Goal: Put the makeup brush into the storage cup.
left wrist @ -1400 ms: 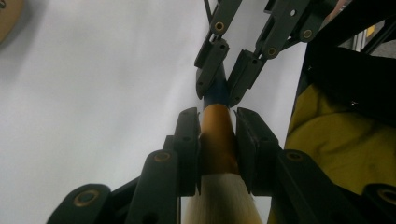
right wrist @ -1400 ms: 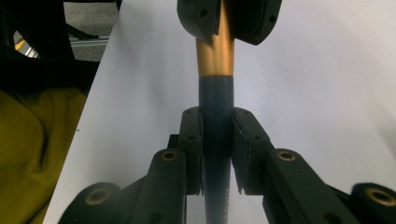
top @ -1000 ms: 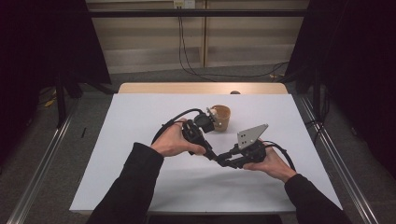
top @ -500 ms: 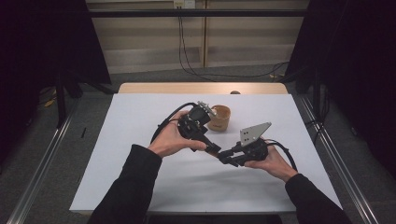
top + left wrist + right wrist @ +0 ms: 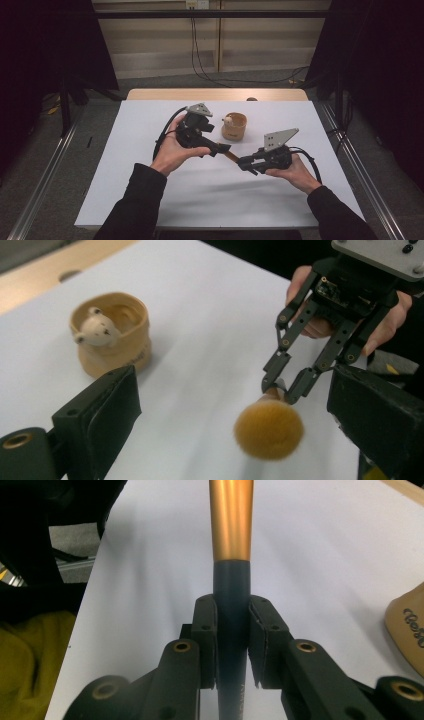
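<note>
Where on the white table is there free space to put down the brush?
The white table is bare along its left side and across the near edge below both hands. It is crowded at the centre: the tan cup with a small bear figure, the left gripper and the right gripper holding the gold-handled brush.

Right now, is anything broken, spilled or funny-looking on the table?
Nothing stands out. The tan cup with a little bear figure on its rim stands upright on the white table. The right gripper is clamped on the handle of a makeup brush, held in the air between the left gripper's open jaws.
</note>
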Action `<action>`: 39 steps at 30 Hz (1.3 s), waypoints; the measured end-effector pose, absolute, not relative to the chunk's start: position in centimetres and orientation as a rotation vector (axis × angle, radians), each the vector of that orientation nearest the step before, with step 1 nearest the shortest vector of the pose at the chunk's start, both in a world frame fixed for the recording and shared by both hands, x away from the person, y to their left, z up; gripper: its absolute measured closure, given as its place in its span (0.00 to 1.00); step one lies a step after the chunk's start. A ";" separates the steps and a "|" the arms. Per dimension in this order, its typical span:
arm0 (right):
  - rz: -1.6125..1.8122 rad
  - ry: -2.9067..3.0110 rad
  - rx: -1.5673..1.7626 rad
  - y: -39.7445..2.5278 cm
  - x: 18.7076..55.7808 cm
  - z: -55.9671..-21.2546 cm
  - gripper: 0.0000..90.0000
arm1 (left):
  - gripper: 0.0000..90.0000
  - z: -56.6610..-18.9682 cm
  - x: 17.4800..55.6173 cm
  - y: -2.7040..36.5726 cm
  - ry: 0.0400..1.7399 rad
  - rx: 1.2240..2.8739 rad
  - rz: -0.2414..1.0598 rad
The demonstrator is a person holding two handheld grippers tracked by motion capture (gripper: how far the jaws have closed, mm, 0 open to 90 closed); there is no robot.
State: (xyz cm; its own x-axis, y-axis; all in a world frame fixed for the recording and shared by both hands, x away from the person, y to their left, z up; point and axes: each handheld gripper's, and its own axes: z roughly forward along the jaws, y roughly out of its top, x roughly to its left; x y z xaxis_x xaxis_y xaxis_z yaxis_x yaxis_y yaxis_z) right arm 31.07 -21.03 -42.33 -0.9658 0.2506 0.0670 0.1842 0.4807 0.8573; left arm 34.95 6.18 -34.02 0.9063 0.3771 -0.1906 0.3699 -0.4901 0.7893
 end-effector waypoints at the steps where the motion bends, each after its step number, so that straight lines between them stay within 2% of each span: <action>1: 1.523 2.631 0.403 -21.1 31.1 -42.3 0.84 | 0.07 -34.1 34.9 6.4 0.534 2.107 0.020; 13: 1.566 2.525 0.479 -22.0 30.9 -41.6 0.84 | 0.09 -34.1 33.4 8.1 0.544 1.935 0.133; 17: 1.615 2.487 0.505 -22.4 30.9 -41.4 0.84 | 0.10 -34.4 33.1 8.4 0.544 1.911 0.144; 26: 1.763 2.376 0.529 -22.4 30.4 -40.7 0.84 | 0.21 -35.5 32.3 8.1 0.502 1.851 0.134; 39: 1.971 2.270 0.537 -22.3 30.1 -40.2 0.84 | 0.25 -35.3 31.9 7.6 0.482 1.783 0.154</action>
